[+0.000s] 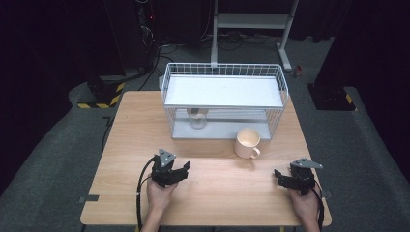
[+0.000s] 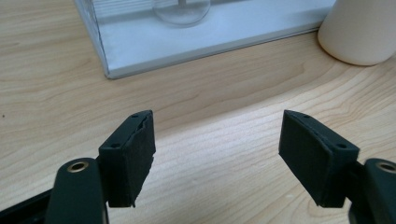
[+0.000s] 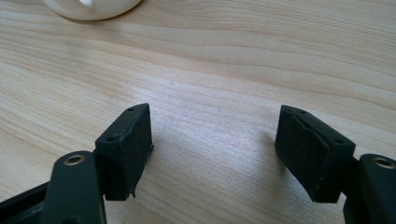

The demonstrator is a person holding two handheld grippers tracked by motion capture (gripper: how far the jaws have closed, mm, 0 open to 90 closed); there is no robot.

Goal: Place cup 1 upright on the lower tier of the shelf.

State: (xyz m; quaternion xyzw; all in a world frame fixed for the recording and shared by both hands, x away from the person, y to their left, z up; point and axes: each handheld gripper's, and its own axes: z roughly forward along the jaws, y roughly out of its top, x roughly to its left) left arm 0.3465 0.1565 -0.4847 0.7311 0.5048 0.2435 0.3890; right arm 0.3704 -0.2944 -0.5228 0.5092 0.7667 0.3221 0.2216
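A cream mug (image 1: pixel 247 142) stands upright on the wooden table (image 1: pixel 217 193), just in front of a white wire rack (image 1: pixel 167 82). A clear glass (image 1: pixel 197 118) sits on the rack's lower shelf, under its white upper shelf. My left gripper (image 1: pixel 183 170) rests low near the table's front left and points toward the rack, open with nothing between its pads. Its own view has the left gripper (image 2: pixel 217 135) over bare wood, the mug (image 2: pixel 364 32) at far right and the glass (image 2: pixel 182 9) ahead. My right gripper (image 1: pixel 277 174) is open and holds nothing; the right gripper (image 3: pixel 215 130) faces the mug's base (image 3: pixel 91 7).
The rack's flat white base (image 2: pixel 187 42) lies on the table, its front edge a short way ahead of the left gripper. Bare wood spreads between the two grippers. Beyond the table are a dark floor, cables and a metal stand (image 1: pixel 251 21).
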